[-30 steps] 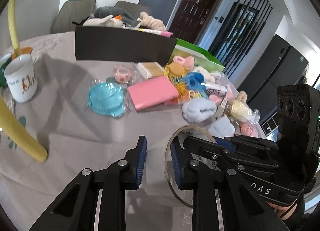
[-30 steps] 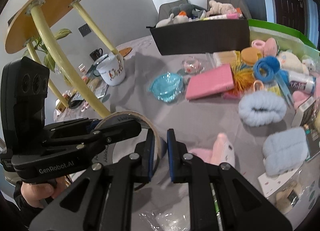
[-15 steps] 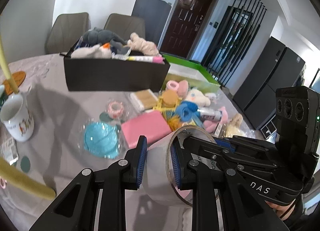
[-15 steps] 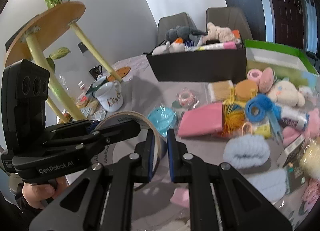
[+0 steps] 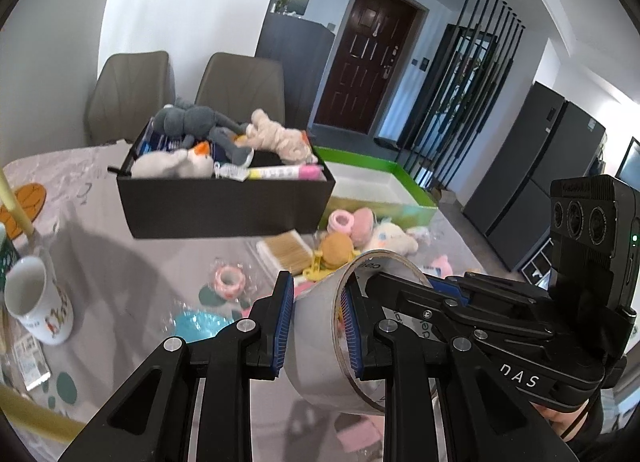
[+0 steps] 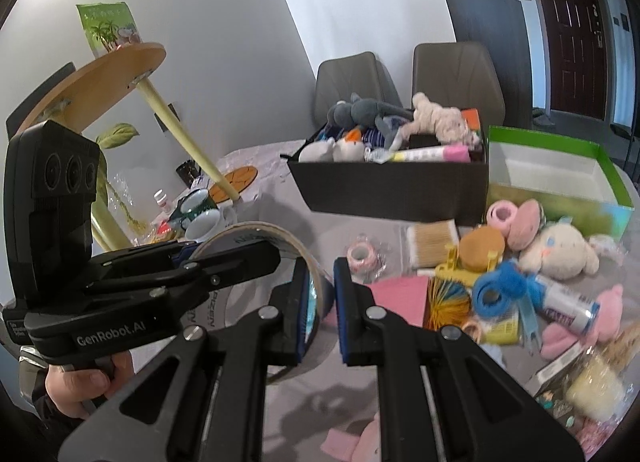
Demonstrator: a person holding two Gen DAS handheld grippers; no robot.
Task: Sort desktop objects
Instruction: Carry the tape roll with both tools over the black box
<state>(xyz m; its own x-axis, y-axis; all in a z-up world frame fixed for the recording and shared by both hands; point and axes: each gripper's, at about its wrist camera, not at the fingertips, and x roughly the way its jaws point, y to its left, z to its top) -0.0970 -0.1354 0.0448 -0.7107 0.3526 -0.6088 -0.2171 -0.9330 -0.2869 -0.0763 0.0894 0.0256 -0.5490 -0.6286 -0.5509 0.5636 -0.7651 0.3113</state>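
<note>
A clear tape roll [image 5: 320, 346] is pinched above the desk [image 5: 120, 262] by left gripper [image 5: 316, 326] and right gripper [image 6: 320, 302] fingers together.

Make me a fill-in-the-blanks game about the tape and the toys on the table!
1. Both grippers are holding one big roll of ____.
2. The grey plush toy lies in the ____ box.
3. The green box stands ____ the black box.
4. The mug on the table is mostly ____ in colour.

Missing words: tape; black; beside; white
</note>
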